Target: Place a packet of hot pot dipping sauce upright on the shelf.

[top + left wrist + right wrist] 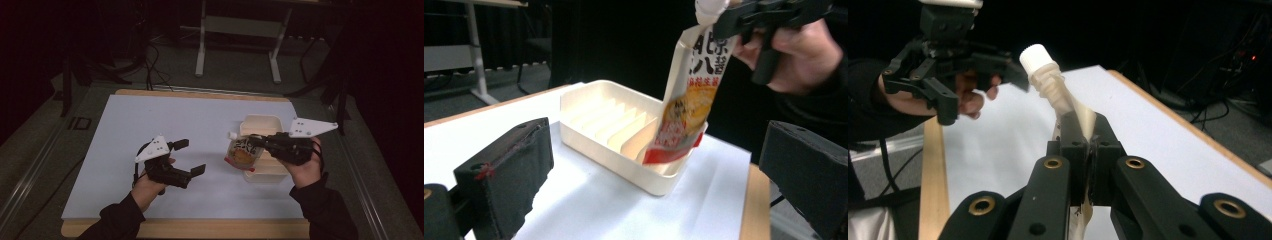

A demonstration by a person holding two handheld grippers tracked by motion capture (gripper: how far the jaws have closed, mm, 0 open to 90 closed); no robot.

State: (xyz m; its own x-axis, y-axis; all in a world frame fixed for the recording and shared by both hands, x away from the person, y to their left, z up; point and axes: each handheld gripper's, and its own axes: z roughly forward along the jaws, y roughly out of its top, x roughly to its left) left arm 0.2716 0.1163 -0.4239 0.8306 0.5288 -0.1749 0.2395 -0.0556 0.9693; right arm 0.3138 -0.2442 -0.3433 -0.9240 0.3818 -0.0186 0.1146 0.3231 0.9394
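Currently right claw (256, 141) is pinching the spouted pouch (242, 152) by its top, long axis hanging down, lower edge dipping into the empty slotted cream tray (261, 122) on the table (150, 120), while left claw (189, 157) is standing wide open, empty, well apart leftward

A spouted pouch (243, 152) is held by its top in the clamped right gripper (258, 141) over the left edge of a cream tray (262, 123) on the white bench (150, 125), while the left gripper (189, 156) is seen well apart, fingers (198, 170) spread and empty.
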